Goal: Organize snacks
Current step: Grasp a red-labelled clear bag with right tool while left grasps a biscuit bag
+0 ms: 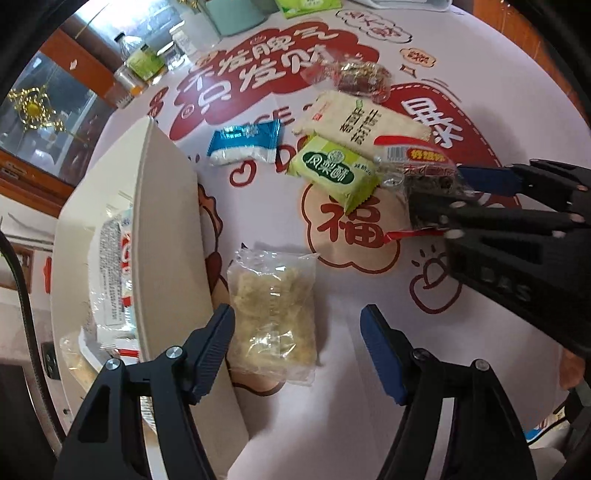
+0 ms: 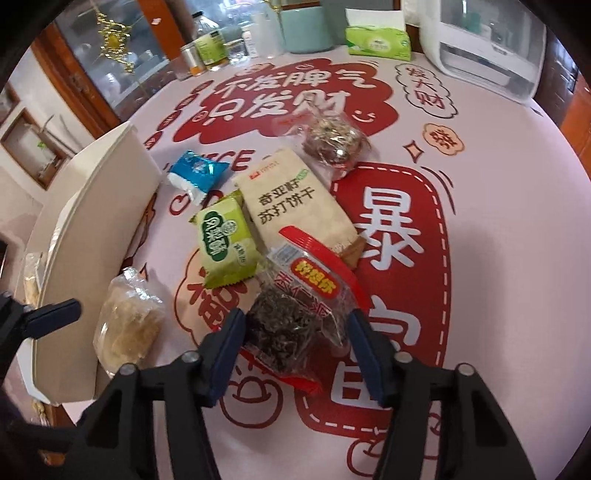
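Several snack packs lie on the printed tablecloth. My left gripper (image 1: 297, 350) is open around a clear pack of pale crumbly snack (image 1: 273, 314), also in the right wrist view (image 2: 127, 325). My right gripper (image 2: 295, 332) is open, its fingers on either side of a red-edged pack of dark snack (image 2: 299, 302), seen from the left wrist (image 1: 417, 173). Beyond lie a green pastry pack (image 2: 225, 243), a beige cracker pack (image 2: 295, 203), a blue-and-white pack (image 2: 195, 173) and a clear pack of brown sweets (image 2: 332, 144).
A cream box (image 1: 166, 229) stands at the left with wrapped snacks (image 1: 114, 273) inside. Jars (image 2: 207, 48), a teal container (image 2: 306, 29), a green tissue pack (image 2: 376, 40) and a white appliance (image 2: 487, 48) stand along the table's far edge.
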